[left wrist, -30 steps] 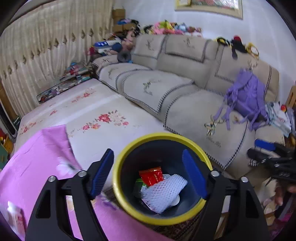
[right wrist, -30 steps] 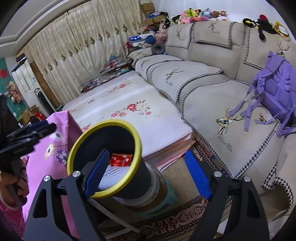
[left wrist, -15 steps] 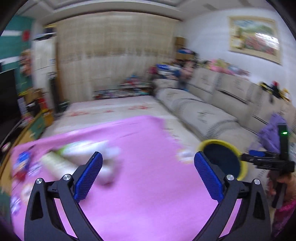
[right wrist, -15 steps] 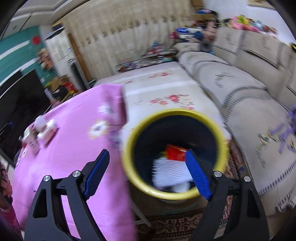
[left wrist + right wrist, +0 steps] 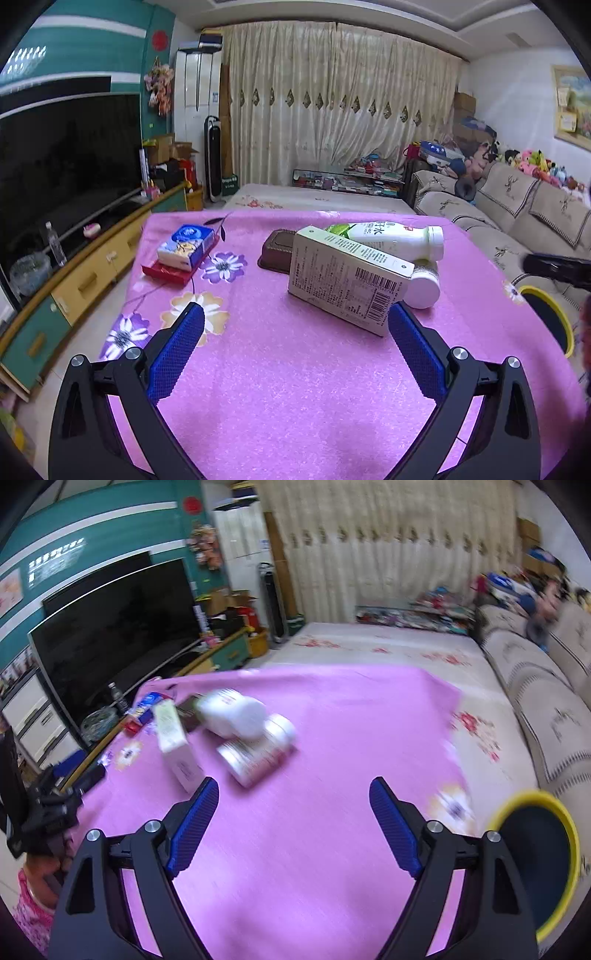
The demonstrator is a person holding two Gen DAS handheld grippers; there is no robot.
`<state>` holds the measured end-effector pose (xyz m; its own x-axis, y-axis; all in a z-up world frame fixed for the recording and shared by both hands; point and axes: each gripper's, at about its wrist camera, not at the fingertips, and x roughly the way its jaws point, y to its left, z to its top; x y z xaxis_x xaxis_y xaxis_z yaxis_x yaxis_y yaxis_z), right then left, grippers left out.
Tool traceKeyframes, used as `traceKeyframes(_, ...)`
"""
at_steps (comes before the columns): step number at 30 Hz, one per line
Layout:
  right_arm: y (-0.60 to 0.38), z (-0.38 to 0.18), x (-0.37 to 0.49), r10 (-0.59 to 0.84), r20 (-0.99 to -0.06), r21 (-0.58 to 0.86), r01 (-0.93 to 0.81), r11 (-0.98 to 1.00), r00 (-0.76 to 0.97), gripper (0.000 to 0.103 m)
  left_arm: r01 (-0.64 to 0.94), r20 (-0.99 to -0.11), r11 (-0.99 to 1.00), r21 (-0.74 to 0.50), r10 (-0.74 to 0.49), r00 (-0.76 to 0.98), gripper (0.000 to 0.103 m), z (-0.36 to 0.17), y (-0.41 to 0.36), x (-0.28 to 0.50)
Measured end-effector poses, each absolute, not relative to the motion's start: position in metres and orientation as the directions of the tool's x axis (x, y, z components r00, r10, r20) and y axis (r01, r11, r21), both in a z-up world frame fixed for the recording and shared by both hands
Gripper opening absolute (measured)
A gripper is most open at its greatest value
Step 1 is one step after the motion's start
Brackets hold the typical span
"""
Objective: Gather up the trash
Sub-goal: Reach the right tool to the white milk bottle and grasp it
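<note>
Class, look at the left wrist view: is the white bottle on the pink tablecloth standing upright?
No. The white bottle lies on its side on the pink tablecloth, behind the carton, with its cap pointing right.

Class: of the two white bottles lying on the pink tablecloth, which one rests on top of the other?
The larger white bottle with the green-leaf label; it lies across the smaller bottle, whose cap faces the left gripper.

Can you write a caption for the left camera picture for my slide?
Open left claw hovers over the pink tablecloth, facing a carton and bottle.
</note>
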<state>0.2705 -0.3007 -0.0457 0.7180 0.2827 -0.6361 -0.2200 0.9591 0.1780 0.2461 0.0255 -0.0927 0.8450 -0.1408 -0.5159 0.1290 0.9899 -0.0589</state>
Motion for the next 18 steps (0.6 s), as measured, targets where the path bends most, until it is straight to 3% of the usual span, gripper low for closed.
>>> traceKeyframes(9, -0.248, -0.055, 0.349, 0.362, -0.639, 0.138, -0.361, 0.922, 0.679, 0.079, 0.166, -0.501, 0.986, -0.007, -0.147, 0.853, 0.098, -0.087, 0.001, 0.236)
traceKeyframes(18, -0.243, -0.079, 0.374, 0.473, -0.639, 0.242, -0.425, 0.872, 0.606, 0.077, 0.167, -0.509, 0.986, -0.025, -0.157, 0.846, 0.098, -0.087, 0.001, 0.236)
